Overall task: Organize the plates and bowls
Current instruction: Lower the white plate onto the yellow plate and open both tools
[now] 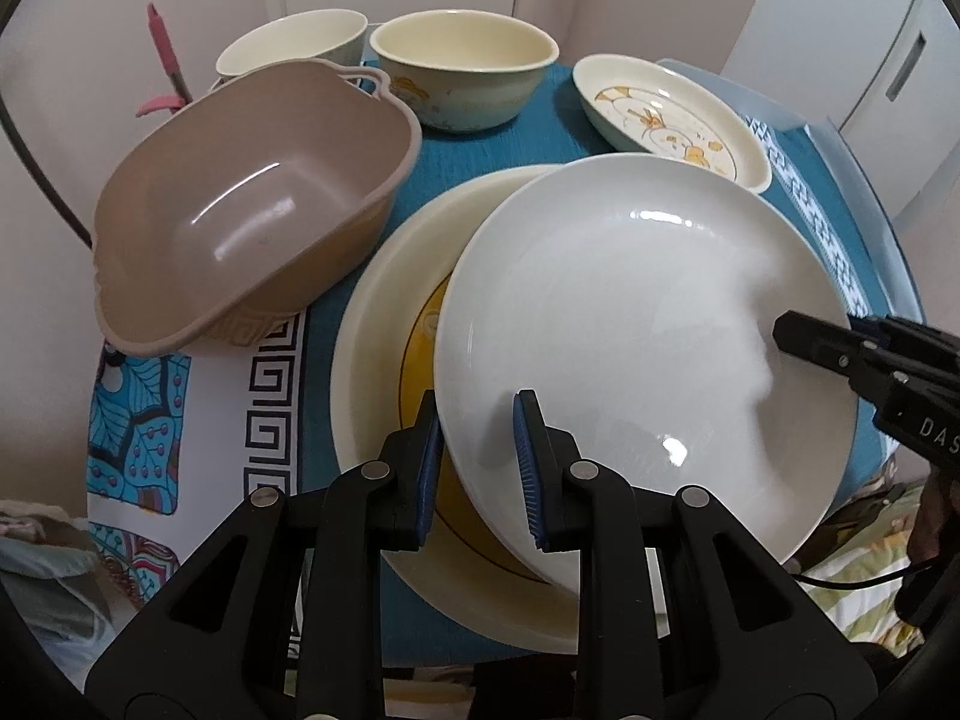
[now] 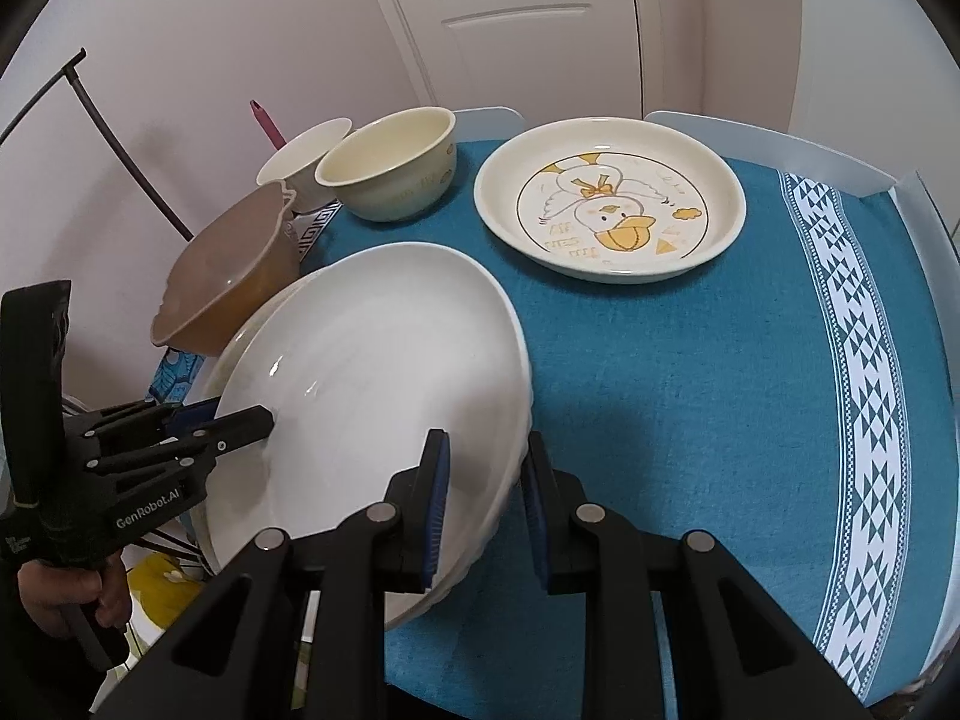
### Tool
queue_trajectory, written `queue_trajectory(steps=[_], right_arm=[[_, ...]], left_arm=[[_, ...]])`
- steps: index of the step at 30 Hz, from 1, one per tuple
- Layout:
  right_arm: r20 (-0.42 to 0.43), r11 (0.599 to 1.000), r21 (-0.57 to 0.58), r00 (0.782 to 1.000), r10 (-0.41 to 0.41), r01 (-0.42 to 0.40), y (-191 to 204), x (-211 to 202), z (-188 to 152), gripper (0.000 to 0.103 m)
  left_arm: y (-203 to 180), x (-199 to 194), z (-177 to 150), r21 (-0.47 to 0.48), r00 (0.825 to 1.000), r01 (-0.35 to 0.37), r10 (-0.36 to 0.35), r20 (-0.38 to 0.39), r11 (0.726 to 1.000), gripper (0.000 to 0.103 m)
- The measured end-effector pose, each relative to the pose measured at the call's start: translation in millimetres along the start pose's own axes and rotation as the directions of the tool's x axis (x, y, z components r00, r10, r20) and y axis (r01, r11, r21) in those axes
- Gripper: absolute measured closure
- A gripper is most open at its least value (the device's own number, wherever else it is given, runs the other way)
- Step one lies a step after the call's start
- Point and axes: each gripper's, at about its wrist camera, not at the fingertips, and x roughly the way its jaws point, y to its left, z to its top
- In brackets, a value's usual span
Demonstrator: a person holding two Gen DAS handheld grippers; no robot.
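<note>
A plain white plate (image 1: 630,312) (image 2: 372,360) is held tilted over a cream plate with a yellow pattern (image 1: 384,312) (image 2: 258,315) that lies on the teal cloth. My left gripper (image 1: 478,414) (image 2: 240,414) is shut on the white plate's left rim, one blue pad above it and one below. My right gripper (image 2: 486,450) (image 1: 792,333) is shut on the opposite rim. Whether the white plate touches the cream one I cannot tell. A duck-print plate (image 1: 666,114) (image 2: 612,198) lies apart at the far right.
A brown square bowl (image 1: 240,198) (image 2: 228,276) leans at the left edge beside the plates. Two cream bowls (image 1: 468,96) (image 1: 288,42) stand behind it. The teal tablecloth (image 2: 690,390) has bare room to the right. A person's hand (image 2: 60,600) grips the left tool.
</note>
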Motion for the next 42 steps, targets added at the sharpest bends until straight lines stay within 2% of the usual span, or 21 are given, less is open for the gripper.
queue_trajectory(steps=[4,7,12,16,22,42], right_arm=[[-0.001,1.000,-0.011,1.000,-0.008,0.008,0.5,1.1,1.4,0.081],[-0.005,0.999,-0.033,1.000,-0.021,0.020,3.5,3.4,2.1,0.081],[-0.003,0.992,-0.106,0.998,-0.067,0.067,12.9,6.4,1.0,0.081],[0.005,0.981,-0.160,0.994,-0.109,0.109,19.0,8.2,-0.5,0.081],[0.017,0.959,-0.227,0.986,-0.168,0.167,26.8,11.2,-3.5,0.081],[0.038,0.923,-0.287,0.966,-0.256,0.256,38.8,13.9,-6.2,0.081]], left_arm=[[-6.6,0.8,0.5,0.036,0.999,-0.044,0.044,0.012,0.998,0.082],[-13.2,0.8,0.6,0.083,0.994,-0.106,0.104,0.025,0.991,0.082],[-26.8,1.4,-0.9,0.168,0.977,-0.211,0.205,0.052,0.963,0.082],[-29.0,0.1,-2.0,0.203,0.963,-0.268,0.259,0.069,0.942,0.082],[-30.1,-0.3,-4.0,0.222,0.956,-0.293,0.283,0.077,0.930,0.082],[-38.1,-4.8,-16.2,0.289,0.935,-0.354,0.336,0.110,0.890,0.082]])
